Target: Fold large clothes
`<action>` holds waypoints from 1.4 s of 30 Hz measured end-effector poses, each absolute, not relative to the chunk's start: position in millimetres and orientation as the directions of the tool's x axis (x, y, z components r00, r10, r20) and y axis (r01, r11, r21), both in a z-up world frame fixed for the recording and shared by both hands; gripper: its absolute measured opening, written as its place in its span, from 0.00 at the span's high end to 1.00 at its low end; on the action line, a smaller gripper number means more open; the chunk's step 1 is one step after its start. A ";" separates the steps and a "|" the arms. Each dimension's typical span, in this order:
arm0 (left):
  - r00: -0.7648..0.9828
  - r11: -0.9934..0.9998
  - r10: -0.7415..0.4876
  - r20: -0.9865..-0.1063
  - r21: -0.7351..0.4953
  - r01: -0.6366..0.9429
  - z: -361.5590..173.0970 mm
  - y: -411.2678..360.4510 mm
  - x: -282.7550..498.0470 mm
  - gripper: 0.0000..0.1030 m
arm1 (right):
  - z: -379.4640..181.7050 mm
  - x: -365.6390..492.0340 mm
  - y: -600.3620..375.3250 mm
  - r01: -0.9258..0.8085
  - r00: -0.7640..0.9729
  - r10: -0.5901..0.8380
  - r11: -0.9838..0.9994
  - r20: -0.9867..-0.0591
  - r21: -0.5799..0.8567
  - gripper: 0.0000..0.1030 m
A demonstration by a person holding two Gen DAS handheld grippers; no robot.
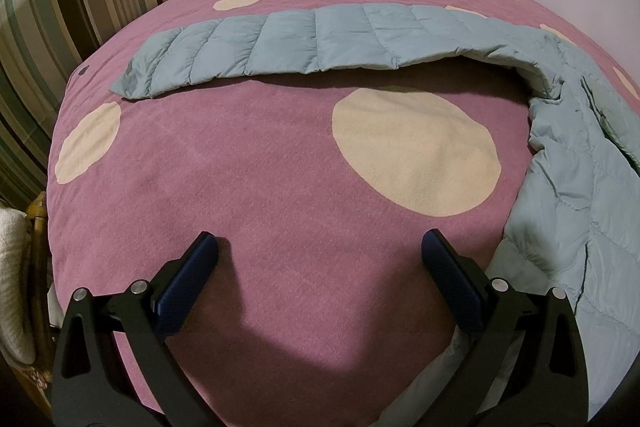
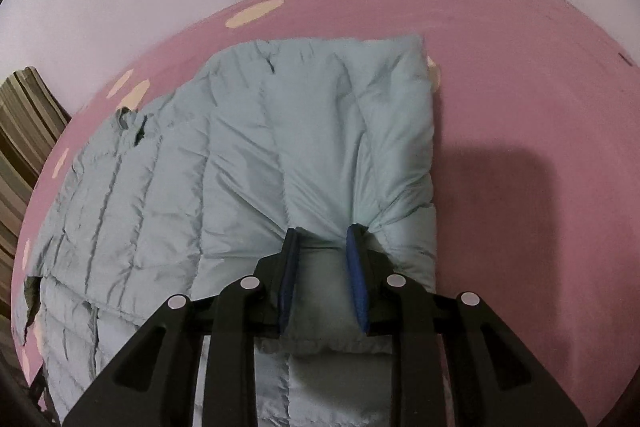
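Jacket (image 2: 240,155), pale blue quilted down, lies on the pink blanket (image 1: 280,187) with cream dots; one side looks folded inward, while the far sleeve (image 1: 280,43) stretches flat, so I judge folding barely begun. Puffy, slippery, stitched in channels. Right gripper (image 2: 324,239) pinches a bunched fold at the jacket's edge; left gripper (image 1: 320,243) hangs spread wide, empty, over bare blanket

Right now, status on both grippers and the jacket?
Left hand-held gripper open, over bare blanket. Right hand-held gripper shut on jacket fold. Nothing in the way.
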State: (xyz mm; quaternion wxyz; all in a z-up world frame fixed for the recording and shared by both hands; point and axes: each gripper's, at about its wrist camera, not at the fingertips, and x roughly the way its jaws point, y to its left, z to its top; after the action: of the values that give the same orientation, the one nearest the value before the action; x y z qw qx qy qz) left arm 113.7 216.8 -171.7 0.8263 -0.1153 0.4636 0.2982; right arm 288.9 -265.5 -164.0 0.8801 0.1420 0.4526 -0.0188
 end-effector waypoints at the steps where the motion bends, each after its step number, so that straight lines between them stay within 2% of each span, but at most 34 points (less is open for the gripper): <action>1: 0.395 0.796 0.384 -0.835 0.083 -0.600 -171.5 217.5 113.1 0.02 | -155.7 285.7 -262.7 0.168 0.599 0.090 0.957 -0.796 0.235 0.74; 3: 0.393 0.796 0.384 -0.836 0.084 -0.600 -172.0 216.5 114.8 0.02 | -144.5 275.3 -257.6 0.148 0.621 0.107 0.957 -0.776 0.251 0.71; 5: 0.392 0.795 0.386 -0.835 0.087 -0.600 -172.3 216.2 114.6 0.02 | -136.7 262.1 -243.7 0.130 0.645 0.094 0.964 -0.758 0.231 0.45; 6: 0.394 0.795 0.385 -0.834 0.084 -0.600 -172.0 216.9 113.8 0.02 | -136.1 258.6 -238.6 0.125 0.653 0.086 0.968 -0.752 0.219 0.43; 15: 0.393 0.796 0.384 -0.836 0.083 -0.600 -171.6 215.1 115.3 0.02 | -157.7 263.2 -227.3 0.153 0.626 0.012 0.979 -0.780 0.137 0.42; 22: 0.398 0.796 0.380 -0.835 0.076 -0.601 -171.5 215.2 115.1 0.02 | -169.4 266.1 -221.9 0.134 0.616 -0.007 0.986 -0.787 0.097 0.33; 28: 0.457 0.813 0.312 -0.833 -0.015 -0.582 -164.1 224.7 104.6 0.02 | -170.2 267.9 -221.0 0.127 0.617 -0.014 0.989 -0.787 0.081 0.31; 34: 0.493 0.769 0.281 -0.824 -0.114 -0.629 -155.5 274.7 94.0 0.02 | -169.9 267.4 -221.6 0.124 0.623 -0.010 0.989 -0.782 0.086 0.30; 40: 0.492 0.714 0.333 -0.804 -0.126 -0.688 -159.5 331.9 92.1 0.02 | -169.3 266.0 -221.9 0.123 0.626 -0.009 0.989 -0.780 0.087 0.30; 42: 0.514 0.689 0.319 -0.797 -0.177 -0.702 -161.6 353.7 89.7 0.03 | -169.8 266.5 -221.7 0.123 0.625 -0.009 0.989 -0.781 0.087 0.30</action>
State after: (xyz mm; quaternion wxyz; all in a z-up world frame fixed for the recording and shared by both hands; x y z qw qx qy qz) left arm 89.7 353.7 -161.6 0.8338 -0.2480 0.3865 0.3063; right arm 266.5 -221.7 -169.8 0.8989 0.0659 0.4316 -0.0365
